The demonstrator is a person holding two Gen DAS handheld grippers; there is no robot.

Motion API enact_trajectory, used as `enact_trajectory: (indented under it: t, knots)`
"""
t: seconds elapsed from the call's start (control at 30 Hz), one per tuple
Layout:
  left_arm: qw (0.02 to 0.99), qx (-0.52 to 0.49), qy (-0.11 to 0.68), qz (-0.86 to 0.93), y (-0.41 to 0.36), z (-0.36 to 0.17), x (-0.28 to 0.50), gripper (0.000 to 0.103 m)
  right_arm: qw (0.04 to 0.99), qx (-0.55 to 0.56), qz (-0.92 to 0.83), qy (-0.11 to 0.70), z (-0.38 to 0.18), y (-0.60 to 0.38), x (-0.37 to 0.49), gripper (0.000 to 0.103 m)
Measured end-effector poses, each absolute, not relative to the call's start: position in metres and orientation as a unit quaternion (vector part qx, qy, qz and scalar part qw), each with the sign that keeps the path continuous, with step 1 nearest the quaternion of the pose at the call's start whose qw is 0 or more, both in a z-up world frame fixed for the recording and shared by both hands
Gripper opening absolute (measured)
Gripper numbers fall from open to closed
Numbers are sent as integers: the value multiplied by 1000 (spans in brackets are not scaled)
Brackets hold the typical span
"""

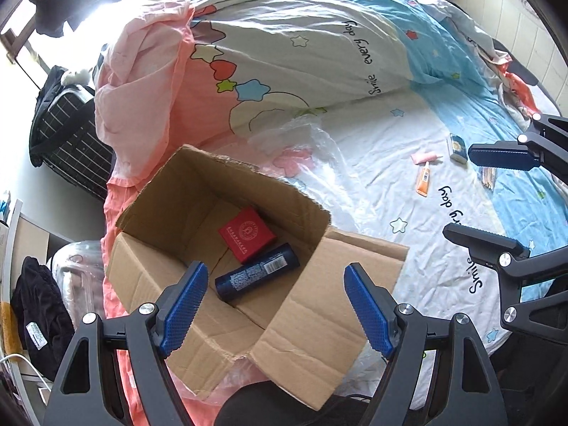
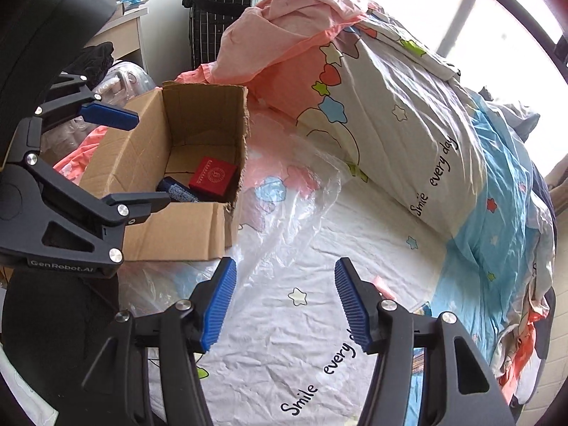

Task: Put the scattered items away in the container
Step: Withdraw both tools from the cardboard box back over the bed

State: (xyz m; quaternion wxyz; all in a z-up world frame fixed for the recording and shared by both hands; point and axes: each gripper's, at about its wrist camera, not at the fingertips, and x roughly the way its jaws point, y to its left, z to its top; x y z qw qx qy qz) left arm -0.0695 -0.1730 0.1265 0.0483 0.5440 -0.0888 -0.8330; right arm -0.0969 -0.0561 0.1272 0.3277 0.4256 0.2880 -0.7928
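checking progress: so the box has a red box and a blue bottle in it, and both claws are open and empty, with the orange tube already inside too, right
Not quite: the orange tube lies on the bedsheet, outside the cardboard box, as the left wrist view shows. The red box and blue bottle are inside, and both claws, left and right, are open and empty.

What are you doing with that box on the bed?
Tidying up. A red box and a dark blue bottle already lie inside the cardboard box. The left gripper hovers open over it, holding nothing. The right gripper is open and empty too. An orange tube and other small bits wait on the sheet.
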Motion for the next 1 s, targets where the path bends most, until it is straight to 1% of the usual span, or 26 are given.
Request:
enact_trajectory:
  t: [0.33, 0.63, 1.0]
  knots:
    - [12, 544, -107, -832, -116, 118, -71, 82, 292, 440, -805, 268, 119, 1, -94, 58]
    - [-13, 547, -124, -828, -76, 109, -75, 82, 270, 451, -811, 255, 113, 39, -92, 59]
    - [-37, 550, -127, -825, -40, 101, -79, 82, 242, 468, -816, 239, 106, 79, -91, 59]
